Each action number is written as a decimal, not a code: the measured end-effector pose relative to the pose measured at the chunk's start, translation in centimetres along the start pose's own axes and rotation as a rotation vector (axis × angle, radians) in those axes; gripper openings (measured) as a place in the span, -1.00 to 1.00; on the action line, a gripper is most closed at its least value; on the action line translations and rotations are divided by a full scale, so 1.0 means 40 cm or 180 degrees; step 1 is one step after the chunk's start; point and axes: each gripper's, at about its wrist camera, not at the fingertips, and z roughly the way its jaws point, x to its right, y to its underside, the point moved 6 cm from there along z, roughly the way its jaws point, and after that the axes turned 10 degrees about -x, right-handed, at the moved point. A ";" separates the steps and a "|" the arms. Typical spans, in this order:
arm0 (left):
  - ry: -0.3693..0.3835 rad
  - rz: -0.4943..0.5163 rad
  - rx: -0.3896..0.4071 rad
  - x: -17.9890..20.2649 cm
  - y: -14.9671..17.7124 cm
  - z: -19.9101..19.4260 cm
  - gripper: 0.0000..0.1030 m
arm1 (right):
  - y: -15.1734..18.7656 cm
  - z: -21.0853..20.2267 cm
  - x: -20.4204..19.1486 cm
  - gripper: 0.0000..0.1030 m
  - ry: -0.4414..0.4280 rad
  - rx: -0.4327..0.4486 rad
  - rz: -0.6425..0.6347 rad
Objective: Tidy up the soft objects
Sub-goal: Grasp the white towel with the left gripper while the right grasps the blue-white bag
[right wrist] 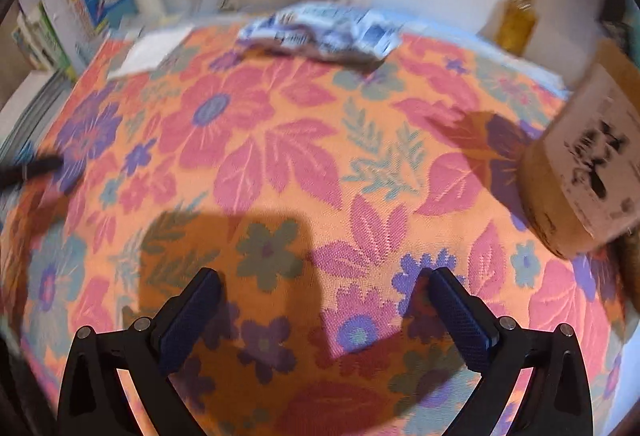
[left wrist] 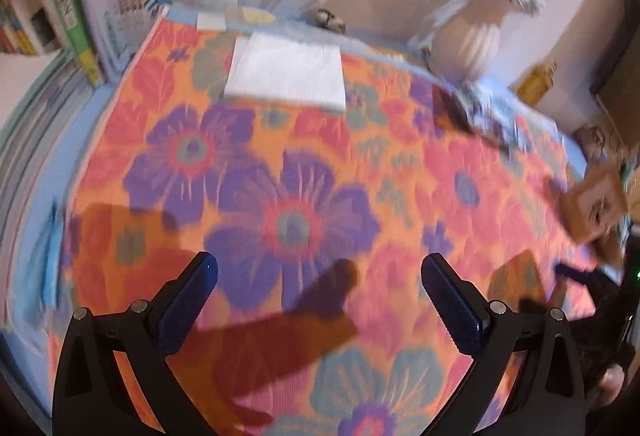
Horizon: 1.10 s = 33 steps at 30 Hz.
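Blur smears both views, so details at the far edge are hard to read. Both claws hang over a surface covered by a flowered cloth (left wrist: 304, 172), and neither holds anything: the left claw (left wrist: 319, 300) is spread wide with only cloth between its fingers, and the right claw (right wrist: 324, 316) is equally wide and empty.

The soft things to sort appear to be two. A folded white cloth (left wrist: 286, 74) lies flat near the far edge in the left view, well apart from the left claw. A crumpled blue-and-white packet (right wrist: 320, 30), probably a soft pack of tissues or wipes, lies at the far edge in the right view, also well apart from the right claw. A cardboard box (right wrist: 592, 160) stands to the right, likely the place to put them, though its opening is not visible.

Risks from here, as I judge them: the flowered cloth is itself soft, so a claw closing low on either item could pinch and drag it, shifting everything. A ribbed white vase (left wrist: 468, 44) with flowers and a yellow bottle (right wrist: 516, 18) stand just behind the packet; a fast reach could knock them over. The folded cloth may unfold if gripped by one layer.
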 end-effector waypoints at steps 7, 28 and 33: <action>-0.0483 -0.0141 0.0246 0.000 -0.194 0.069 0.98 | -0.218 -0.105 0.011 1.00 0.0690 0.1001 -0.0240; -0.0745 0.0065 0.0588 0.009 -0.330 0.181 -0.55 | -0.454 0.032 -0.018 0.40 0.0567 0.1190 -0.0920; -0.0435 0.0133 0.0813 0.028 -0.310 0.133 -0.85 | -0.439 0.004 -0.027 0.11 0.0676 0.1419 -0.0953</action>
